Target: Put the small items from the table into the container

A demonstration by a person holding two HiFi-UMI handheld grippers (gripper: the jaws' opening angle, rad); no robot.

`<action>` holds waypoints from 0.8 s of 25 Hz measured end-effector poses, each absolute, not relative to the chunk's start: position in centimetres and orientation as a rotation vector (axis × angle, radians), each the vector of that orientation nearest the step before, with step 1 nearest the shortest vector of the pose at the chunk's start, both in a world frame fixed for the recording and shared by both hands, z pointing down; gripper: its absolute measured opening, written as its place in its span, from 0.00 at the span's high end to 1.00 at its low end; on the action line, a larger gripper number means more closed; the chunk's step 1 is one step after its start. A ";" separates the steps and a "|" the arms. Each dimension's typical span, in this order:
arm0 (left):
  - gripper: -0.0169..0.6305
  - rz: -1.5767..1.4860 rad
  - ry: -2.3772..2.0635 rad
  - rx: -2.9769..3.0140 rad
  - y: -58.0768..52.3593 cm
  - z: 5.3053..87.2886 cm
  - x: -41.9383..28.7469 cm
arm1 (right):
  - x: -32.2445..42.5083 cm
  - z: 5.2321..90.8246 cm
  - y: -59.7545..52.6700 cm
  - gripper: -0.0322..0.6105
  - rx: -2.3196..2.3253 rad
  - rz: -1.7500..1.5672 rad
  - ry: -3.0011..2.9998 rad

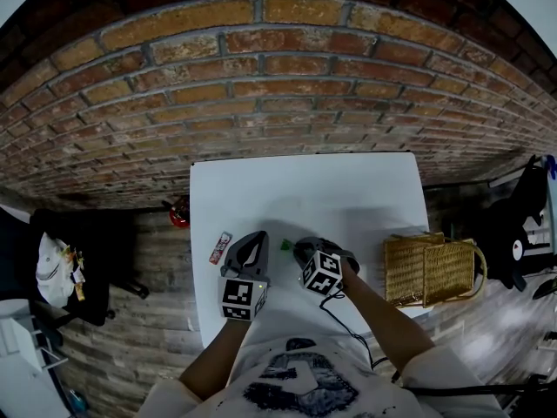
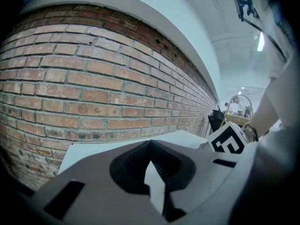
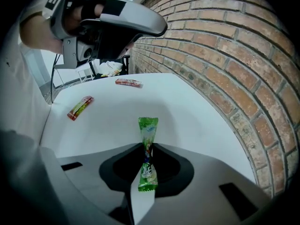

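The small green plastic sweet packet (image 3: 147,170) looks light, soft and slippy, so the right gripper (image 3: 148,146) pinches its thin middle, while the left gripper (image 2: 150,146) is closed and empty.

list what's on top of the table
Green sachet pinched in the right gripper, red-green packet, red-white packet, wicker basket at the right edge. Anything under the left gripper is hidden.

No readable print anywhere, even on the green candy wrapper (image 3: 148,130)
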State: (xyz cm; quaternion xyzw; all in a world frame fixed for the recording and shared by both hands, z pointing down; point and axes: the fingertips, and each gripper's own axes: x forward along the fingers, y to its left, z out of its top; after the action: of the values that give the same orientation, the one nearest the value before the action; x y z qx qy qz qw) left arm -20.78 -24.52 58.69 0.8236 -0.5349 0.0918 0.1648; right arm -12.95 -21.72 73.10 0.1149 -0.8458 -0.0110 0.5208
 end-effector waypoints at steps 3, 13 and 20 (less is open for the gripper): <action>0.90 0.254 -1.525 2.356 -24.4 58.4 -20.8 | -12.9 72.8 -21.6 0.84 0.285 -0.033 -2.025; 0.90 0.241 -1.534 2.388 -23.4 57.0 -20.8 | -12.9 70.5 -21.0 0.84 0.351 -0.025 -2.057; 0.90 0.234 -1.558 2.411 -22.1 55.4 -21.0 | -12.4 67.2 -20.5 0.84 0.447 -0.008 -2.101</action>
State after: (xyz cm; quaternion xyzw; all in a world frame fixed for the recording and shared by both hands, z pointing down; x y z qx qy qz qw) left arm -21.05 -22.12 55.40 0.8301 -0.5362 0.0805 0.1303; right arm -12.35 -20.51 67.23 0.1828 -0.8598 -0.0033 0.4767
